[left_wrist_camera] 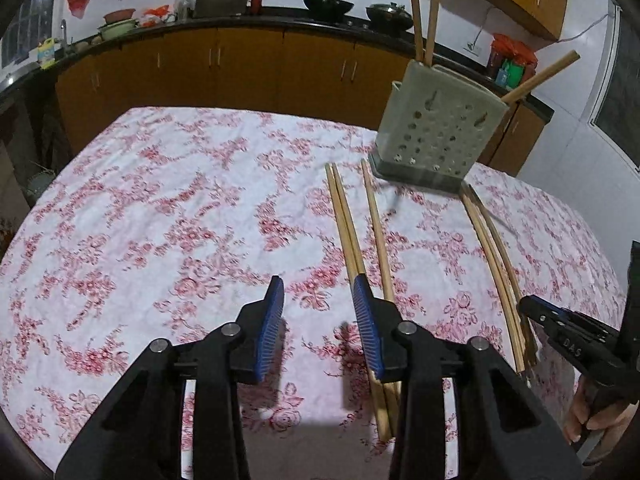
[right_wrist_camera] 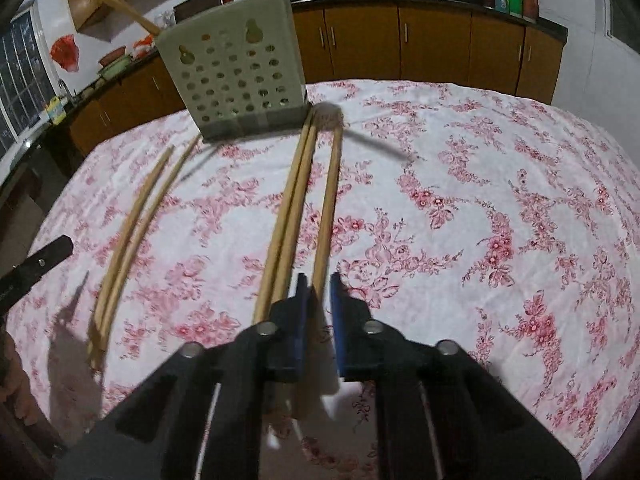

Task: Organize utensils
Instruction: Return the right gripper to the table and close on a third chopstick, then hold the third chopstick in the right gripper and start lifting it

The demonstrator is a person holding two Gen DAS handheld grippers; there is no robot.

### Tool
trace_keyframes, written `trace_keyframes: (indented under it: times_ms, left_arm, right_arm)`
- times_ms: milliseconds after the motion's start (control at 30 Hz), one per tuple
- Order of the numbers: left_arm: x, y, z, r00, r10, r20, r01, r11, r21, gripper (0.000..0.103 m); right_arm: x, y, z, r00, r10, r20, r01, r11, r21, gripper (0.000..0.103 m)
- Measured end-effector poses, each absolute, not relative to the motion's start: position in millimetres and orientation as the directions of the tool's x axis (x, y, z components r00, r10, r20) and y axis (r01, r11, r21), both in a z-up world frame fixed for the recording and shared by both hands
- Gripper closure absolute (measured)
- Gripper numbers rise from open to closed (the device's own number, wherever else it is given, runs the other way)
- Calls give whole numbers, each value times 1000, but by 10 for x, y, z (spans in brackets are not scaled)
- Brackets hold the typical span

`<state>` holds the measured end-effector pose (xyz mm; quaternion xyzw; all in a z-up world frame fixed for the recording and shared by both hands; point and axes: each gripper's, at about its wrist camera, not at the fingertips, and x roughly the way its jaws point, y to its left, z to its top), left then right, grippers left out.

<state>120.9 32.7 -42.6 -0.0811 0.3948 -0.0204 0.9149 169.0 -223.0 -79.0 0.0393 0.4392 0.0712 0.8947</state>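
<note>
One "DAS"-marked right gripper (left_wrist_camera: 532, 308)

Upright chopsticks (left_wrist_camera: 424, 8) in holder (left_wrist_camera: 436, 136) cut off by top edge; single chopstick's (right_wrist_camera: 326, 216) near end hidden between right gripper (right_wrist_camera: 319, 284) fingers, contact unclear.

Chopsticks (right_wrist_camera: 298, 200) lie before the holder (right_wrist_camera: 236, 68) on the table (right_wrist_camera: 500, 184).

Open left hand-held gripper (left_wrist_camera: 319, 304) beside chopsticks (left_wrist_camera: 347, 224)
</note>
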Motion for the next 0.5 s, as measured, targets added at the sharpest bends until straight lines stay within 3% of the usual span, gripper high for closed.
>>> trace_keyframes:
  times_ms: [267, 500]
  left_arm:
    - [1246, 211, -568, 644, -146, -751, 17, 984, -176, 82]
    - [1259, 112, -633, 623, -160, -766, 46, 985, -167, 87]
  right_arm:
    - [1719, -2443, -782, 625, 107, -774, 1, 991, 137, 95]
    - [1711, -2490, -787, 625, 102, -774, 10, 990, 138, 95]
